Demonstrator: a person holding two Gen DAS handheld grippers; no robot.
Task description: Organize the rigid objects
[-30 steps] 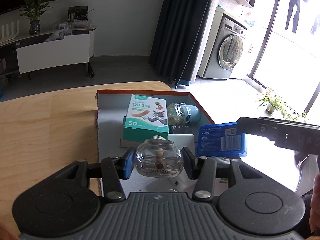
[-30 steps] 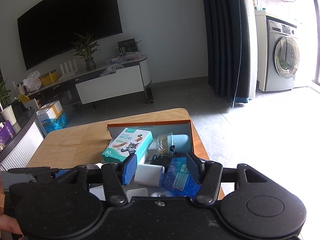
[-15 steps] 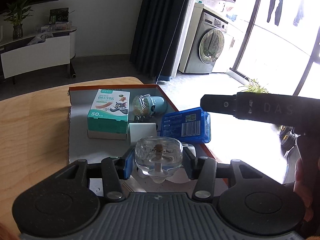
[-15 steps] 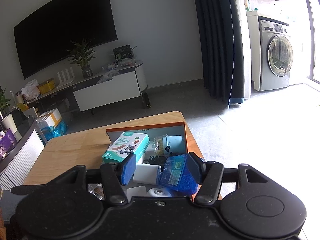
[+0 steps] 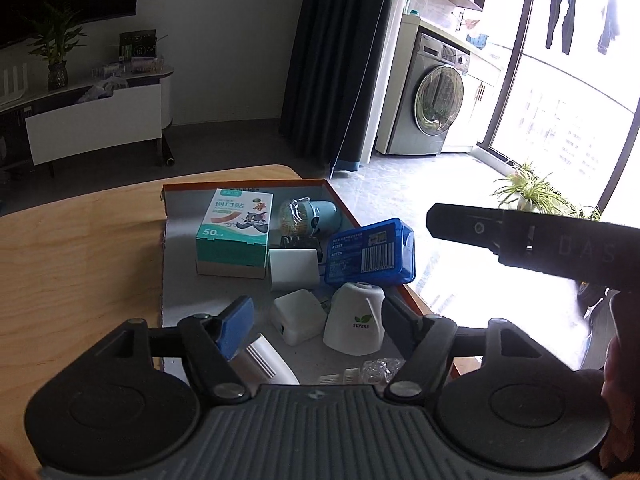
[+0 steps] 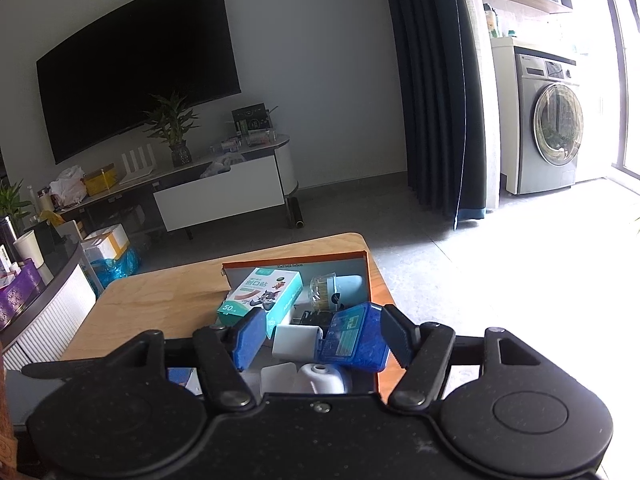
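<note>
A wood table (image 5: 80,248) holds a flat box (image 5: 180,280) with an orange rim, and the box lies just past both sets of jaws. The left gripper (image 5: 316,320) hangs over the near part of the box; its jaws are opening, with nothing pressed between them. Straight ahead between its jaws sit a white dome (image 5: 354,324) with a green leaf mark and a small white block (image 5: 298,316), side by side on the box floor. A white ribbed piece (image 5: 264,360) lies close by the left jaw. A clear glass bottle (image 5: 376,370) lies low by the right jaw, partly hidden by the gripper body. Farther past the jaws stand a green plaster box (image 5: 234,232), a white cube (image 5: 294,268), a blue case (image 5: 370,252), and a pale blue jar (image 5: 310,216) on its side at the far end. The right gripper (image 6: 322,338) shows as a dark bar to the right of the left jaws. Its jaws are opening too. In its own view the blue case sits just inside its right jaw, tilted, and I cannot tell if the pad touches it. The white cube and the dome top show between its jaws, lower down.
</note>
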